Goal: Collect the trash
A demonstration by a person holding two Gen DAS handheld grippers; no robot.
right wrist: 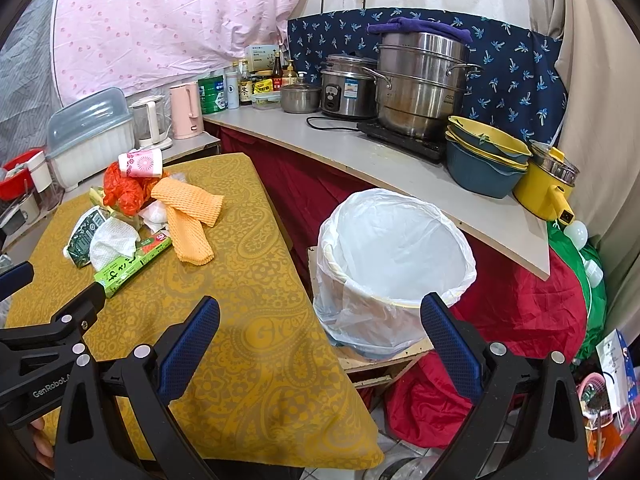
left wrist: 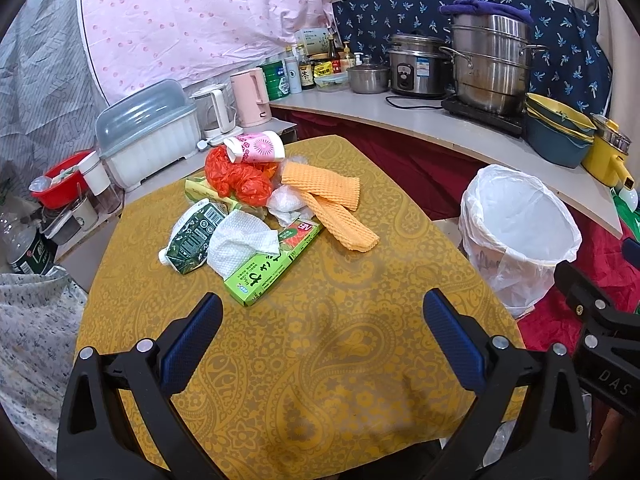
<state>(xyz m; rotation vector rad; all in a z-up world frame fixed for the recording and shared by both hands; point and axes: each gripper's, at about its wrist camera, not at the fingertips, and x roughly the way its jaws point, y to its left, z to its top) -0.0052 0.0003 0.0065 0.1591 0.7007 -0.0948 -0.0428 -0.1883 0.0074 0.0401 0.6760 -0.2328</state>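
The left gripper [left wrist: 322, 320] hovered over the near, bare part of a table, its two blue-padded fingers spread wide with nothing between them; the right gripper [right wrist: 320, 330] was likewise spread wide and empty, held above the table's right edge with one finger over the cloth and the other over a bin.

The table [left wrist: 340, 360] was covered in a yellow paisley cloth; a small heap of trash lay toward its far side, well apart from both grippers. Nearest the left gripper lay a long green box [left wrist: 272, 264] with printed lettering, angled across the cloth; a crumpled white paper towel [left wrist: 242, 242] rested on its far end, and a dark green pouch [left wrist: 190, 238] lay just beside the towel on the left. Behind them sat a bunched orange plastic bag [left wrist: 236, 176]; a pink and white flowered cup [left wrist: 256, 148] lay on its side against the top of the bag. Two strips of orange foam netting [left wrist: 332, 200] lay crossed to the right of the bag, with a crumpled clear wrapper [left wrist: 286, 200] tucked between them and the box.

A round bin [right wrist: 394, 264] lined with a white plastic bag stood on the floor just beside the table's right edge; its mouth was open.

A counter [right wrist: 360, 152] behind held steel pots, bottles and stacked bowls.
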